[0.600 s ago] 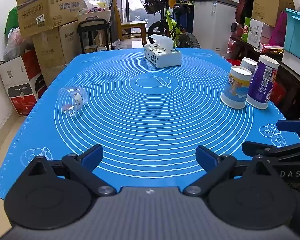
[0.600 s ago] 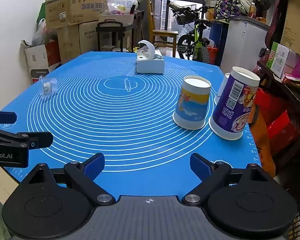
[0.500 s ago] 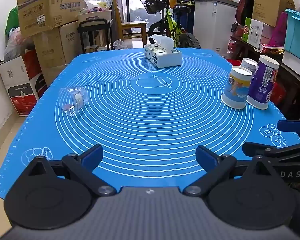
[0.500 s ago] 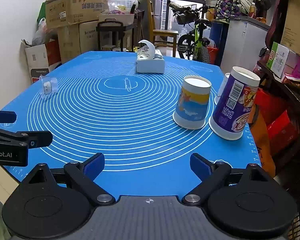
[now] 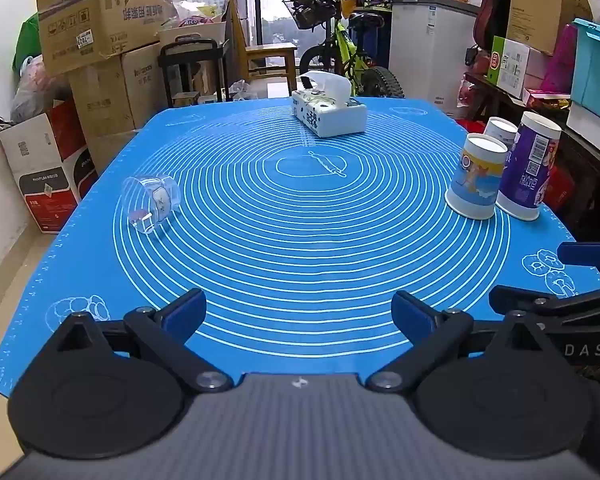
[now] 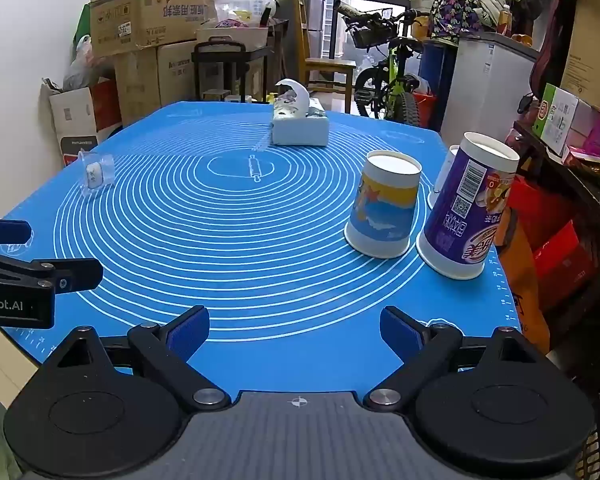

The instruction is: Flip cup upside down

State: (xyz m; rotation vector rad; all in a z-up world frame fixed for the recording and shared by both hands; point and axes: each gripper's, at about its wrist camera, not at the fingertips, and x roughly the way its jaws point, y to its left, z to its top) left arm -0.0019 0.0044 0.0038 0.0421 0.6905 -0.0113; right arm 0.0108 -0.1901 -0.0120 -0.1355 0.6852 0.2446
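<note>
Both the left gripper (image 5: 299,314) and the right gripper (image 6: 295,330) gape wide at the near edge of the ringed blue mat (image 5: 300,240), holding nothing. Far right stand three paper cups, mouths down — a blue-and-yellow cup (image 6: 384,210), a taller purple cup (image 6: 466,214), and a white cup (image 5: 499,131) behind them.

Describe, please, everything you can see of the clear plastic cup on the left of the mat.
The clear plastic cup lies on its side on the blue silicone mat, near the mat's left edge, touching only the mat. It is see-through and thin-walled, with a small white label on it. Nothing visible is inside. Both tongs are open and well short of it.
</note>
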